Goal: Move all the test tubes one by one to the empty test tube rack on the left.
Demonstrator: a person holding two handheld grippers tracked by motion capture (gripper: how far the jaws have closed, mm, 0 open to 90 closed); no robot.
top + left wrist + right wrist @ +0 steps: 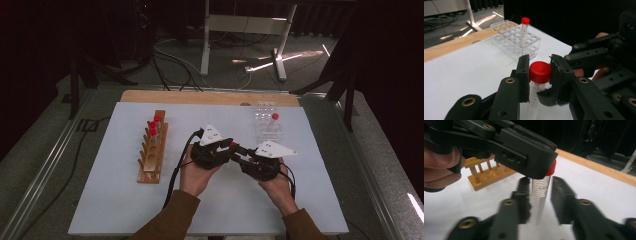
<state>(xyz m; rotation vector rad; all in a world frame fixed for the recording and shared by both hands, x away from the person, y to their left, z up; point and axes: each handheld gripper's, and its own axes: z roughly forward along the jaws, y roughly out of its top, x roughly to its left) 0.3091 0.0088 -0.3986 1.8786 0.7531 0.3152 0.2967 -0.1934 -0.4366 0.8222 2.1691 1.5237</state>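
**A:** ok so where's the tube right now?

**B:** Middle of the white table [125,210], up between the two grippers. The left gripper [226,148] and right gripper [245,156] meet tip to tip there. In the left gripper view the tube [534,100] stands upright between the near jaws with its red cap [540,72] right at the jaw tips.

**A:** who's actually holding it?

**B:** Left one looks pressed onto the cap: one jaw touches it on the left, the other sits tight on the right. In the right gripper view the right gripper's [539,195] jaws are spread either side of the tube body, with a gap on both sides, so not pinching. It's blurry though.

**A:** and the racks?

**B:** The wooden rack [153,150] is off to the left with a few red-capped tubes [154,124] at its far end. The clear plastic rack [266,120] sits at the far right with one capped tube [274,120] standing in it. Both are well apart from the grippers. The left hand [196,175] and right hand [277,187] come in from the bottom edge, brown sleeves.
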